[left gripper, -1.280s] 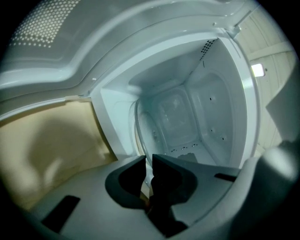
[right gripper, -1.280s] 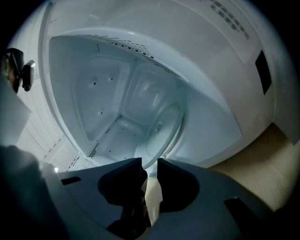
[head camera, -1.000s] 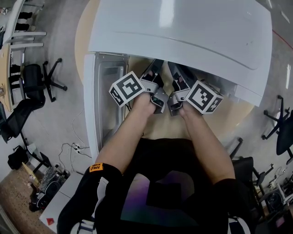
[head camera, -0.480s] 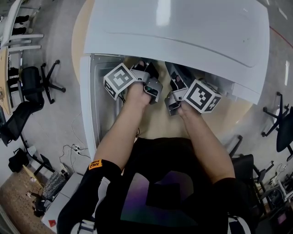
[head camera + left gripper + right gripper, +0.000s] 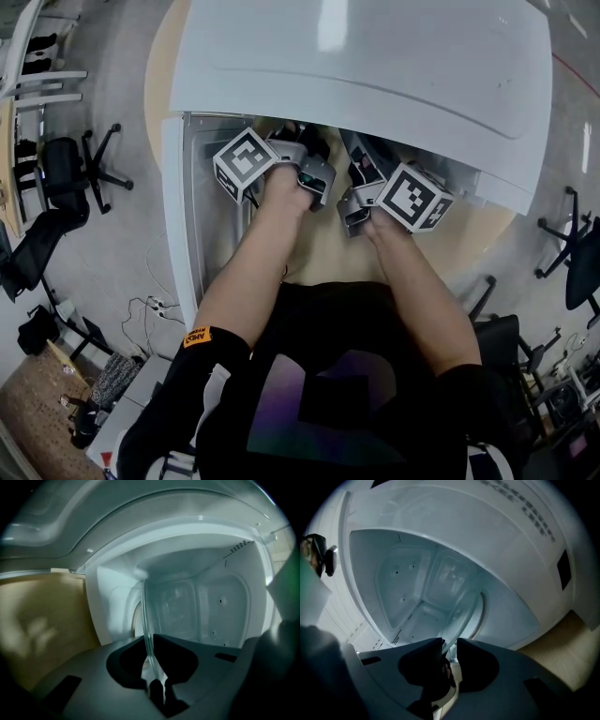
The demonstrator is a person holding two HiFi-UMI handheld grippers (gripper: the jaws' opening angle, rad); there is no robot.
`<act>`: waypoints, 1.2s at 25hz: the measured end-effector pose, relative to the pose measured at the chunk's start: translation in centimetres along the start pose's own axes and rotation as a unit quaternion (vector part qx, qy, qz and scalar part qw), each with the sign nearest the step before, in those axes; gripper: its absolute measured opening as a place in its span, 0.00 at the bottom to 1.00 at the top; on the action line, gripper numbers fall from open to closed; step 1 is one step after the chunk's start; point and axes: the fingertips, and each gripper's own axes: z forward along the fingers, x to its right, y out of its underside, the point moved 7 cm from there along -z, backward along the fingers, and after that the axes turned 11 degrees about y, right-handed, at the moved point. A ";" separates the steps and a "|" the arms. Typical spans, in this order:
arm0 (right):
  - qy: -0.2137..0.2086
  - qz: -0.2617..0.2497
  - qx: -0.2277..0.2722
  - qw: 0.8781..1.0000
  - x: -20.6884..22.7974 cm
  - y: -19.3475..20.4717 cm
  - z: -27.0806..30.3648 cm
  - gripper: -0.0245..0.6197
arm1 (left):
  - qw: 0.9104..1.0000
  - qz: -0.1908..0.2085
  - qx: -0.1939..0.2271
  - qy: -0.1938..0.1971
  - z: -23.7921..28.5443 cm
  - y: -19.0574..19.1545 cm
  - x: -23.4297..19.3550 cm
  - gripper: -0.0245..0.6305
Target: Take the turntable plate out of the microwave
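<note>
Both grippers are in the mouth of the white microwave (image 5: 375, 66), 1 on each side, I'd say to keep the clear round glass turntable plate (image 5: 146, 611) balanced for the lift. The left gripper (image 5: 149, 639) has just been closing and is now narrow, pinching the rim, which runs toward 12 o'clock. The right gripper (image 5: 449, 645) clamps the rim too, glass sweeping toward 1 o'clock. The plate is inside the cavity, not yet out.
</note>
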 end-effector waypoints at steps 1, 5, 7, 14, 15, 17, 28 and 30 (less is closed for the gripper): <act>0.003 0.007 -0.001 1.000 0.2 0.1 0.0 0.18 | 1.000 -0.001 0.001 0.006 0.1 0.1 0.4 0.17; 0.003 0.020 0.004 1.000 0.5 0.0 0.2 0.18 | 1.000 -0.001 0.003 0.019 0.3 0.1 1.0 0.15; 0.000 0.029 0.007 1.000 0.5 -0.1 0.2 0.17 | 1.000 0.000 0.002 0.022 0.3 0.0 1.3 0.15; -0.016 0.079 0.019 0.997 0.8 -0.6 1.2 0.18 | 1.000 0.000 -0.007 0.023 0.2 0.4 1.6 0.15; -0.016 0.085 0.021 0.996 0.9 -0.6 1.3 0.18 | 1.000 -0.001 -0.008 0.023 0.1 0.5 1.5 0.15; -0.016 0.097 0.025 0.995 0.9 -0.5 1.4 0.18 | 1.000 -0.004 -0.008 0.024 0.1 0.5 1.4 0.15; -0.015 0.134 0.044 0.990 1.3 -0.3 2.0 0.17 | 0.999 -0.020 -0.016 0.037 -0.8 1.0 0.7 0.15; -0.017 0.131 0.046 0.990 1.2 -0.3 1.9 0.17 | 0.999 -0.022 -0.015 0.039 -1.0 1.0 0.7 0.15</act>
